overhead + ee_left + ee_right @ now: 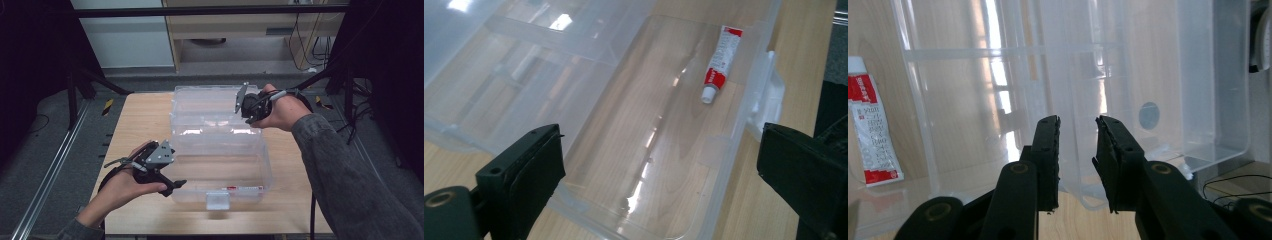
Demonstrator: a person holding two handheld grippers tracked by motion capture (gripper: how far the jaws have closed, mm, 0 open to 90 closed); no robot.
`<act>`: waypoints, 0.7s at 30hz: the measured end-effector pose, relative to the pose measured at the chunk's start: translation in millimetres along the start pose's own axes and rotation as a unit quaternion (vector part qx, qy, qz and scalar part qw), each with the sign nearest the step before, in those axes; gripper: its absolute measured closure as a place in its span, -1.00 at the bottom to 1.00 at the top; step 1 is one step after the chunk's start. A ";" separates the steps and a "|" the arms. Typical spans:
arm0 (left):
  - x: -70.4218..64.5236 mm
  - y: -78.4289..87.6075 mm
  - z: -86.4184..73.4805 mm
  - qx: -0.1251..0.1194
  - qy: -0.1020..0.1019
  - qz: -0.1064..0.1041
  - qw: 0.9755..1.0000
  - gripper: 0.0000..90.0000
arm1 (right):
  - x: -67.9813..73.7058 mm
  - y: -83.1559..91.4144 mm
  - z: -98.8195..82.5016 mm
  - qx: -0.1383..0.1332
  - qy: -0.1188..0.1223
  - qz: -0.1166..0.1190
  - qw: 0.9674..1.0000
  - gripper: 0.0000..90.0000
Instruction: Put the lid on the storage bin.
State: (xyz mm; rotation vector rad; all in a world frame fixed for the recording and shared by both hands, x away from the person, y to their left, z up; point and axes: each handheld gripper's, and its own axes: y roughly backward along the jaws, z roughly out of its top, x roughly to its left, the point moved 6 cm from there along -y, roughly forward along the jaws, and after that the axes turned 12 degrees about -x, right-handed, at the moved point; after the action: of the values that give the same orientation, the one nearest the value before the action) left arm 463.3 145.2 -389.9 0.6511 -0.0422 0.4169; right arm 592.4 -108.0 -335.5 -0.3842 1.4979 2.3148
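Note:
A clear plastic box [267, 170] stands open on the wooden table [135, 125], its lid [210, 107] swung back behind it. Inside, along the near wall, lies a red and white tube [242, 188] [720, 62] [873, 130]. My left gripper [172, 187] [659, 135] is at the box's near left corner, jaws wide apart over the rim and holding nothing. My right gripper [245, 107] [1078, 122] is at the lid's right edge. Its jaws stand a narrow gap apart, and the lid's rim [1083, 200] fills that gap.
A white latch [218, 200] [769, 90] sticks out from the box's near wall. Bare table shows to the left and right of the box. Dark frame posts and cables stand beyond the table's far corners.

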 end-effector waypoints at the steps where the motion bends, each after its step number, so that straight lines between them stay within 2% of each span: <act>1: 0.4 -2.0 -0.7 0.002 -0.003 -0.001 1.000 -0.90 | -0.2 -3.1 -1.2 0.002 0.000 0.004 1.000 0.56; 4: -0.6 -6.8 -2.7 0.013 -0.003 -0.006 1.000 -0.90 | -1.6 -8.3 -4.2 0.008 0.002 0.007 1.000 0.56; 13: -4.6 -10.6 -2.9 0.016 -0.010 -0.011 1.000 -0.90 | -3.4 -12.8 -10.6 0.014 0.003 0.029 0.999 0.70; 18: -8.6 -11.3 -5.7 0.020 -0.015 -0.012 1.000 -0.91 | -0.7 -15.2 -8.8 0.017 0.015 0.040 0.999 0.81; 21: -11.8 -11.9 -9.9 0.032 -0.022 -0.016 0.999 -0.91 | 0.1 -16.4 -7.3 0.023 0.024 0.039 0.999 0.82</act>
State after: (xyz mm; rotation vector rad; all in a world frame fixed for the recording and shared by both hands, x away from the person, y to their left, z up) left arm 456.2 138.3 -406.8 0.7231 -0.0595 0.3743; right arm 599.7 -108.5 -351.8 -0.3788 1.6127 2.3423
